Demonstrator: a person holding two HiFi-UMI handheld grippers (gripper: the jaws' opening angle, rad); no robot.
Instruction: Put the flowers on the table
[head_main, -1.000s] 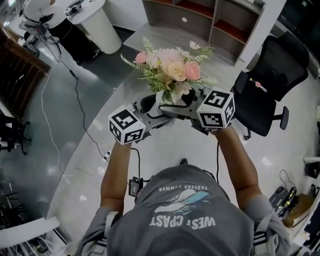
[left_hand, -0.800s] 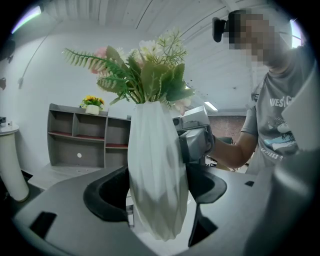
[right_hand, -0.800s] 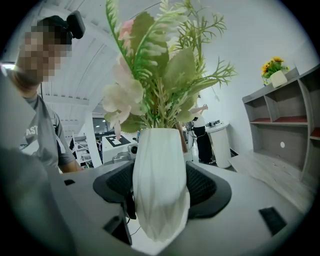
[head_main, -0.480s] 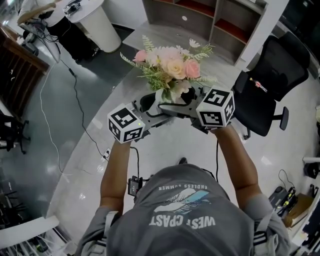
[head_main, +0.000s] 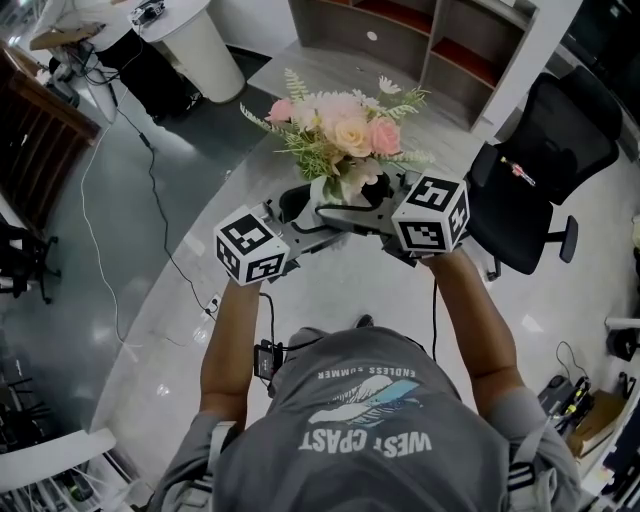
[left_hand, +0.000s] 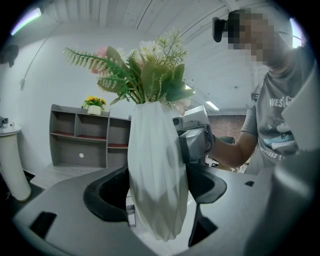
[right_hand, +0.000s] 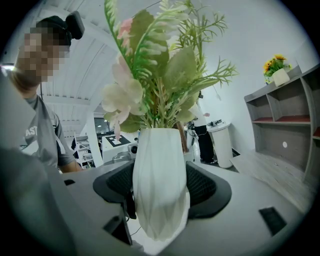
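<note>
**Above the glossy grey floor (head_main: 150, 330), 2 grippers clamped 1 vase**

Out in front of the person's chest, the left gripper (head_main: 305, 212) (left_hand: 157, 192) and the right gripper (head_main: 372, 205) (right_hand: 160, 192) met from opposite sides. Each had its jaws closed against the white faceted vase (head_main: 330, 190) (left_hand: 157, 165) (right_hand: 160, 175), which stood upright between the pads. The flowers (head_main: 345, 130), pink and cream with green fern sprigs, rose from its mouth. They were held in the air, near the black office chair (head_main: 545, 150) and well apart from the white round table (head_main: 190, 45). Compared with 1 s earlier, vase, flowers and both marker cubes (head_main: 252, 246) sat in almost the same spot. Only the surroundings had slid slightly, and the grey shelf unit (head_main: 420, 45) looked marginally nearer.
</note>
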